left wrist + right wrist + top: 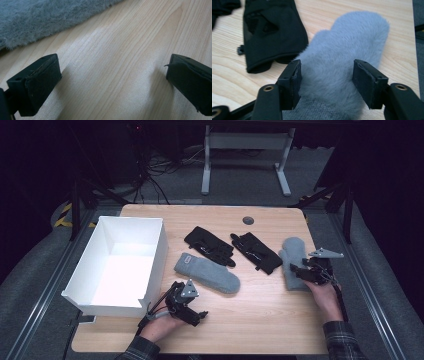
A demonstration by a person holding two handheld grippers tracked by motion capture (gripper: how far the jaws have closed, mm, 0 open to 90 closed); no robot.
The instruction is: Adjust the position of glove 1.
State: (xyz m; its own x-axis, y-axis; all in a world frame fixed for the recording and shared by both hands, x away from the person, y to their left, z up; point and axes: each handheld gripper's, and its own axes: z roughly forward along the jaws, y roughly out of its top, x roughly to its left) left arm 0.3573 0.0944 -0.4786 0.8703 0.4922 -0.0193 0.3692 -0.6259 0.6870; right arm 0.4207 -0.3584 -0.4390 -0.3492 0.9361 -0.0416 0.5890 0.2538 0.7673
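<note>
Work in hand: the right gripper (pixel 325 82) straddles the grey mitten (pixel 342 62) near the right edge of the table (pixel 260 320), seemingly to lift it, perhaps into the white box (pixel 125 265) at the left edge.
Right gripper state: jaws apart, one on each side of the mitten's body near the cuff; the pads stand at the fur or just off it, and no pinch shows yet.
Left gripper state: the left gripper (pixel 112 82) has its jaws wide apart over bare wood near the front edge, nothing between them; the fur of the second grey mitten (pixel 45 20) lies just beyond its tips.
Mitten place: flat on the table by the right edge, just right of a black glove (pixel 256 252); its cuff is toward the front edge, under the gripper.
Mitten axis: the long axis runs roughly front to back across the table, the rounded fingertip end pointing toward the back edge and tilted slightly left; the thumb lobe sits on the side facing the black glove.
Risk, shallow bite: the pile is thick and soft, so closing could catch only fluff and let the mitten slide out on lifting.
Risk, droop: held at the cuff end, the long limp body would likely hang and drag.
Risk, neighbour: the black glove lies very close to the thumb side; a dragging mitten could snag it or push it along.
</note>
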